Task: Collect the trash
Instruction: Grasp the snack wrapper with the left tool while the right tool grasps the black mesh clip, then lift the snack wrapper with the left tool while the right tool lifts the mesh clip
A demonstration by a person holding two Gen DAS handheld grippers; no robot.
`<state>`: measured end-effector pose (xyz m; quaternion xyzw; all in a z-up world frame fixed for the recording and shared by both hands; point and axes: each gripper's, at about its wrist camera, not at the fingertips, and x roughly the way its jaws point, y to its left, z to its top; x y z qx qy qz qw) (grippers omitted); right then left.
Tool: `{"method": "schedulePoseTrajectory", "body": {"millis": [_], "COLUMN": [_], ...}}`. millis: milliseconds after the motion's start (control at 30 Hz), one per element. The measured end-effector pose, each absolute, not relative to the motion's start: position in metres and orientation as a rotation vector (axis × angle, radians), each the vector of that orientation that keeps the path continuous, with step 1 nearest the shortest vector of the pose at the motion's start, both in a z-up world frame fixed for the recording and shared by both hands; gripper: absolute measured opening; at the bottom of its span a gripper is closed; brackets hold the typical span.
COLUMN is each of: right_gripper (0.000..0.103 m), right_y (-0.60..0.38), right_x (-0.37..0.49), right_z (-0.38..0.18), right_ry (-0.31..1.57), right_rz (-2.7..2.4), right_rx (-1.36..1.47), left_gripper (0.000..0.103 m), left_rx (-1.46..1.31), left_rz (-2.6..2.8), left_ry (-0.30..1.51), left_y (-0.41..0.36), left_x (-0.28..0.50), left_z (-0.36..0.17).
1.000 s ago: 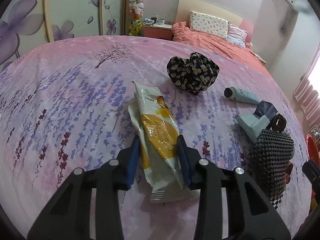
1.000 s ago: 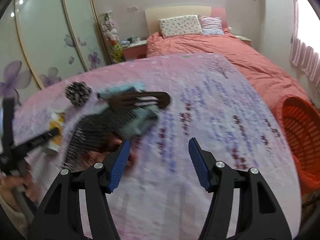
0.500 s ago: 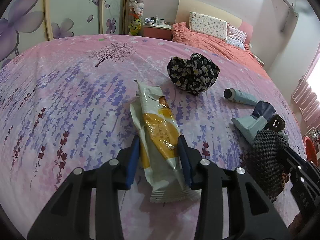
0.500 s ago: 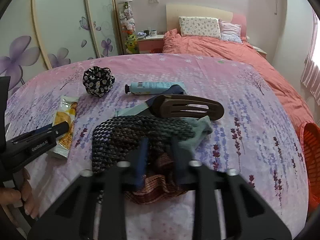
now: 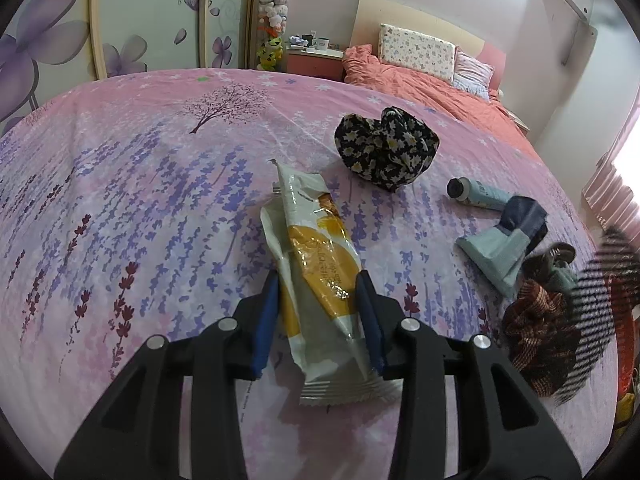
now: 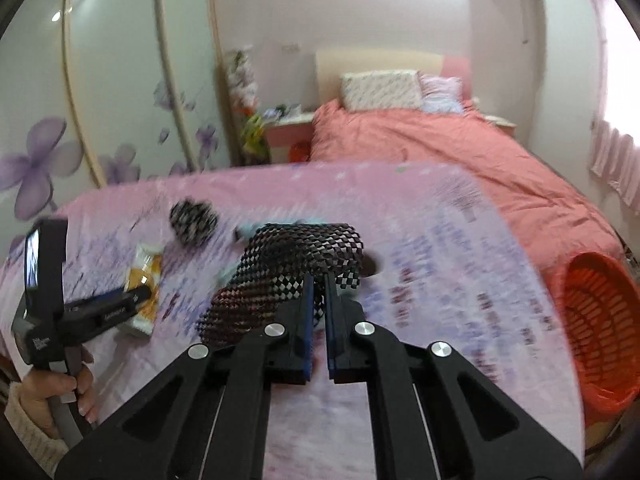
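From the left wrist camera we see a pink bedspread printed with purple lavender sprigs [image 5: 140, 208] filling the view. Our left gripper [image 5: 318, 304] stands with its blue-padded jaws partly open on either side of a white and yellow plastic snack wrapper [image 5: 316, 272], which lies flat on the cloth; whether the pads touch it we cannot tell. At 1 o'clock of the wrapper sits a black daisy-print fabric bundle [image 5: 386, 148], and at 3 o'clock a pale blue tube with a black cap [image 5: 478, 194]. Far off stands a bed under a coral quilt [image 5: 424, 84].

From the right wrist camera (much of it blurred) our right gripper [image 6: 318, 300] has its jaws drawn almost together, pinching a black and white woven mesh cloth [image 6: 296, 268] that hangs above the bedspread. An orange plastic lattice basket [image 6: 600, 328] stands at 3 o'clock, off the cloth's edge. The wrapper lies at 9 o'clock. Behind are pale wardrobe doors with purple flowers [image 6: 92, 120].
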<state>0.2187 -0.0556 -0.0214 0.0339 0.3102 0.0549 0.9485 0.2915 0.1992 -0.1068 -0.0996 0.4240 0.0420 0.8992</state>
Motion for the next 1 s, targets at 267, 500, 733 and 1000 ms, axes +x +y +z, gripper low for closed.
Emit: {"method": "schedulePoseTrajectory", "body": {"millis": [267,500,733,1000], "right_gripper": [0.005,0.028,0.068,0.082], "right_y": [-0.115,-0.113,-0.114,-0.114], "right_x": [0.215,0.23,0.235,0.263], "right_z": [-0.014,-0.06,-0.066,-0.088], "right_ry": [0.615,0.823,0.815,0.858], "right_rz": [-0.039,0.072,0.049,-0.008], "right_rx": [0.112,0.174,0.176,0.066], "left_gripper": [0.039,0.039,0.039,0.04], "left_rx": [-0.193,-0.187,-0.187,-0.185], "left_rz": [0.093,0.097,0.097,0.097], "left_ry": [0.881,0.883,0.883,0.884], "left_y": [0.199,0.195,0.195,0.195], "left_x": [0.291,0.293,0.293,0.293], "left_z": [-0.108,-0.106,-0.106,-0.106]}}
